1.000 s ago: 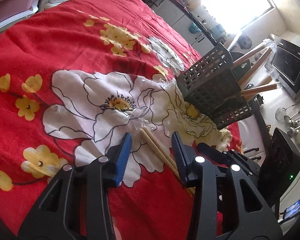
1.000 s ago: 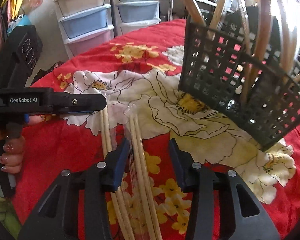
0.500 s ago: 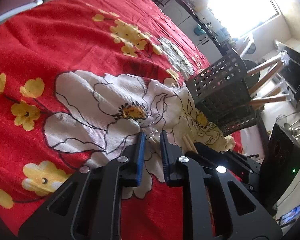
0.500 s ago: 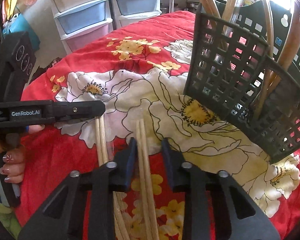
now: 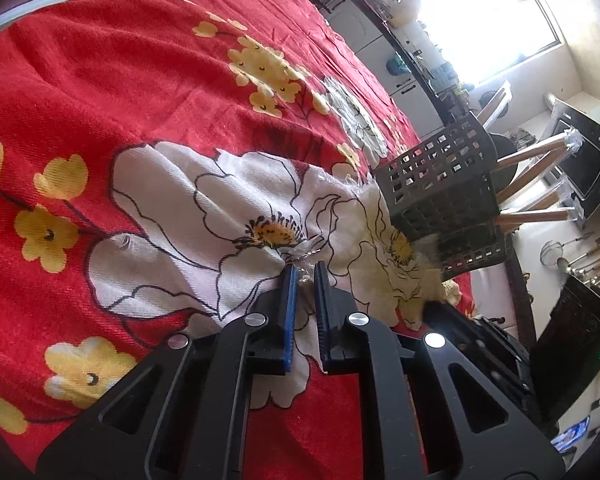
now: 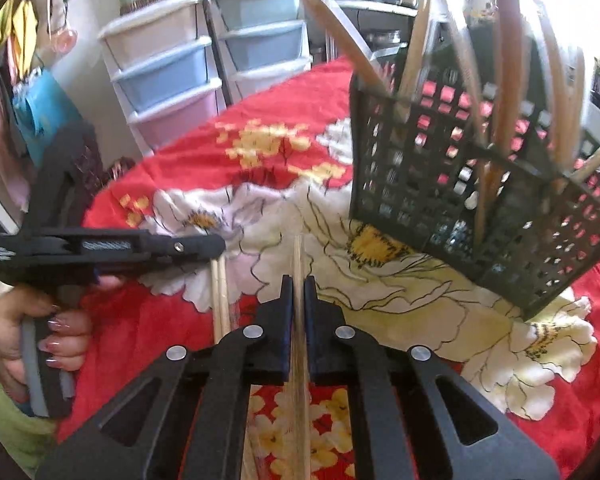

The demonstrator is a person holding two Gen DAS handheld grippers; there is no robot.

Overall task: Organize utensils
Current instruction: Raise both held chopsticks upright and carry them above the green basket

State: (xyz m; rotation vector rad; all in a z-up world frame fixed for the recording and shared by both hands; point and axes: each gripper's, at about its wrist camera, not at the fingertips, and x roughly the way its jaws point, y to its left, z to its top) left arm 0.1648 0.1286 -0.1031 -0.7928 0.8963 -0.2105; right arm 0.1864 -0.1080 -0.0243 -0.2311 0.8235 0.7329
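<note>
A black lattice basket (image 6: 452, 200) (image 5: 440, 188) stands on the red flowered cloth (image 5: 140, 80) with several wooden utensils in it. My right gripper (image 6: 299, 280) has its jaws closing on a pair of wooden chopsticks (image 6: 299, 254), which run back between the pads, just in front of the basket. To the left, a second chopstick pair (image 6: 221, 296) lies on the cloth. My left gripper (image 6: 218, 245) (image 5: 304, 270) sits over its far end, jaws closing on the crinkled clear wrapper (image 5: 306, 252). The sticks themselves are hidden in the left wrist view.
A person's hand (image 6: 56, 332) holds the left gripper's handle. Stacked plastic drawers (image 6: 168, 80) stand beyond the table's far edge. The right gripper's black body (image 5: 484, 344) is low at the right of the left wrist view. Kitchen tools hang on the wall (image 5: 580, 256).
Both grippers went from wide apart to nearly shut. The left slid forward onto the wrapper's end. The right closed on its chopsticks and rose, bringing the basket nearer.
</note>
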